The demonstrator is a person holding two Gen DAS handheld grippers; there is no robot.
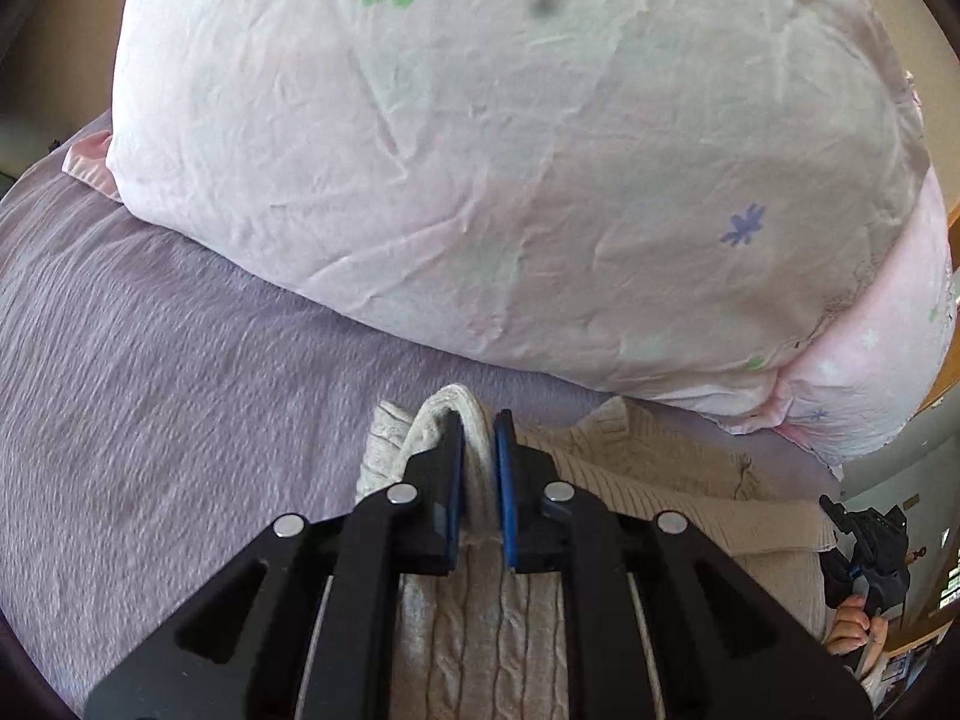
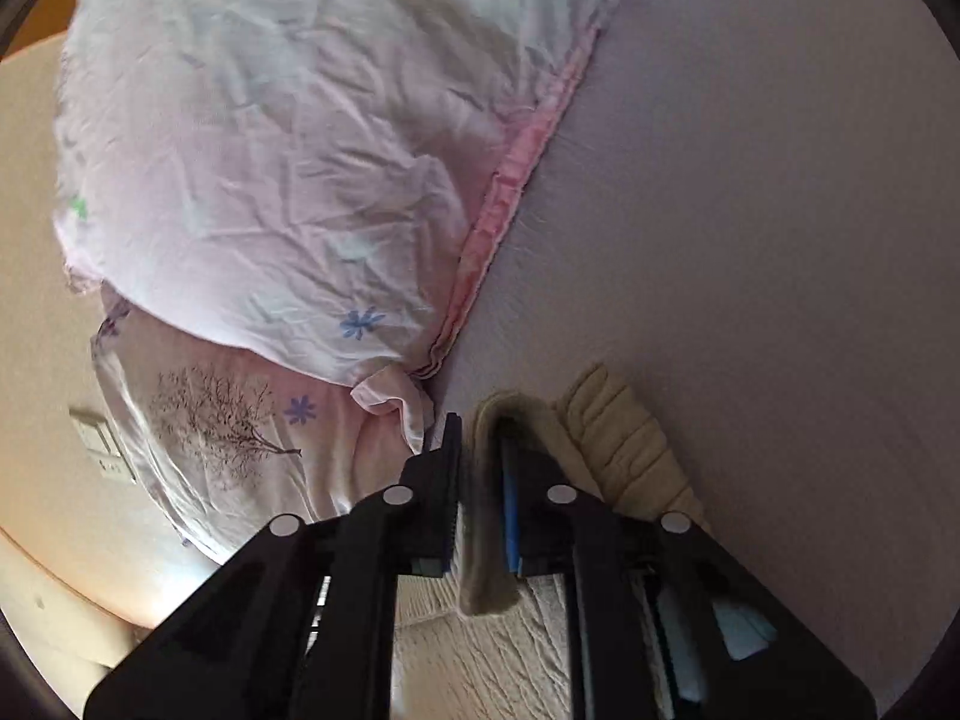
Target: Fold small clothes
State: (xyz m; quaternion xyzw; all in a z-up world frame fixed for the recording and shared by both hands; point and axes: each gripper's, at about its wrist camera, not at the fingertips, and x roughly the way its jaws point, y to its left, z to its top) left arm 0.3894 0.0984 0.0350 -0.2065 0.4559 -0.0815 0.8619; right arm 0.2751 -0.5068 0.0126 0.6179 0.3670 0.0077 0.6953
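Left claw [image 1: 479, 468] pinched on a raised fold of the cream knit sweater [image 1: 480, 630], right claw [image 2: 480, 480] clamped on its ribbed edge, both angled low over the lilac bed sheet [image 1: 150, 360], sweater lying just before the pink floral pillow [image 1: 510, 150]

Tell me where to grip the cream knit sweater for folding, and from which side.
Grip the sweater by its thick ribbed edge, from the near side, away from the pillow. That doubled rim stands up off the bedsheet; the left gripper and right gripper each pinch it there.
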